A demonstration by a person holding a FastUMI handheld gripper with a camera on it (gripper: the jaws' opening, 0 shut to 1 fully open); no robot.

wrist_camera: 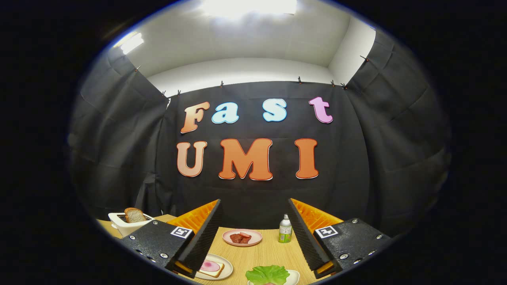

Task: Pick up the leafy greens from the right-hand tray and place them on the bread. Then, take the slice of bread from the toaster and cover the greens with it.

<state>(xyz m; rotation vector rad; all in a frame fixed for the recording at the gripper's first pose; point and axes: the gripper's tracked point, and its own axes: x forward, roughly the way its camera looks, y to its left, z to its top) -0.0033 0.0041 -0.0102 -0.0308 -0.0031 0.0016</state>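
Pink plate (242,237) with meat, bottle (285,229) beside.

- gripper (253,237): two wedge-shaped fingers (206,233), black ribbed inner pads, orange ribbed outer shells.
- Fingers stand wide apart.
- Black textured mounts behind fingers, silver screws, one square black-and-white marker (181,232) on each.

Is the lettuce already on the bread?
No, the lettuce lies on its own dish, apart from the bread, and the open claw holds nothing.

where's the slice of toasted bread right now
In the gripper view, the browned slice of toast stands in the white toaster on the wooden table, beyond the open gripper, outside its left finger.
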